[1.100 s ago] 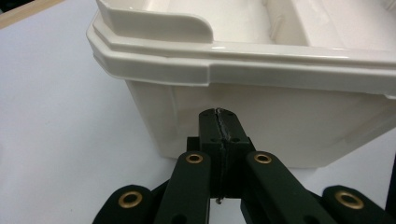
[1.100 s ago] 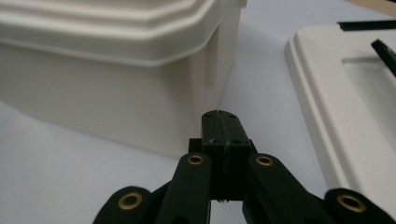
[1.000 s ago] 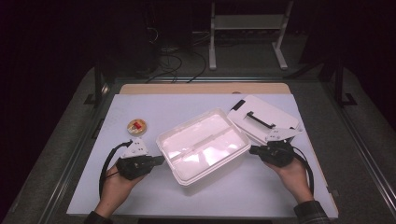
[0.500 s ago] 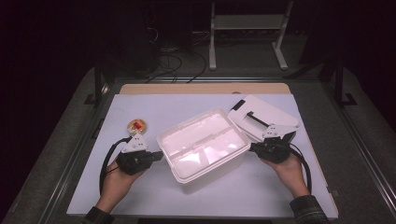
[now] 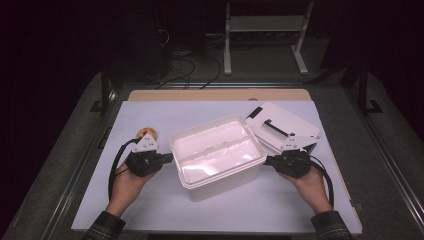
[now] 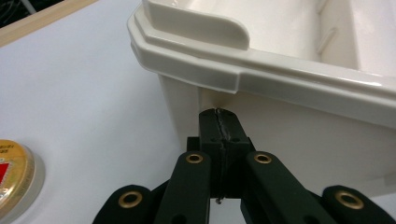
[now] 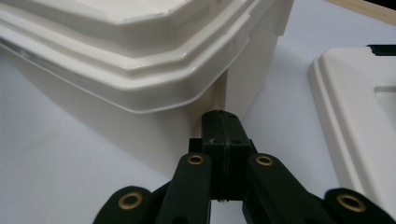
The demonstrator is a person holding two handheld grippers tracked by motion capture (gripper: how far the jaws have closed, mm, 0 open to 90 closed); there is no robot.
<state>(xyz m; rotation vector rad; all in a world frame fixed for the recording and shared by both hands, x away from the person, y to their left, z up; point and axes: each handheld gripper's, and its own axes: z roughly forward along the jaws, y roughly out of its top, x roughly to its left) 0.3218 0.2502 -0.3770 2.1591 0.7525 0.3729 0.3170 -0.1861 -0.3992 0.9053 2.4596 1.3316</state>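
The box (image 5: 217, 155) blocks the desk's (image 5: 280, 207) middle; the lid (image 5: 282, 126) fills the far right corner and a small disc (image 5: 146, 133) lies near the left edge. Bare desk runs along the near edge and across the far left.

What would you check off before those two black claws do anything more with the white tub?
1. Left gripper fingers shut, nothing between them: ok.
2. Right gripper fingers shut, nothing between them: ok.
3. Both tips set under the rim of the white tub, one on each side: ok; actual contact with the wall: cannot tell.
4. Tub open, lid lying flat on the mat to its right: ok.
5. Round gold and red disc lies apart from the tub, close behind the left gripper: ok.
6. Tub contents: cannot tell, the glare washes the inside out.
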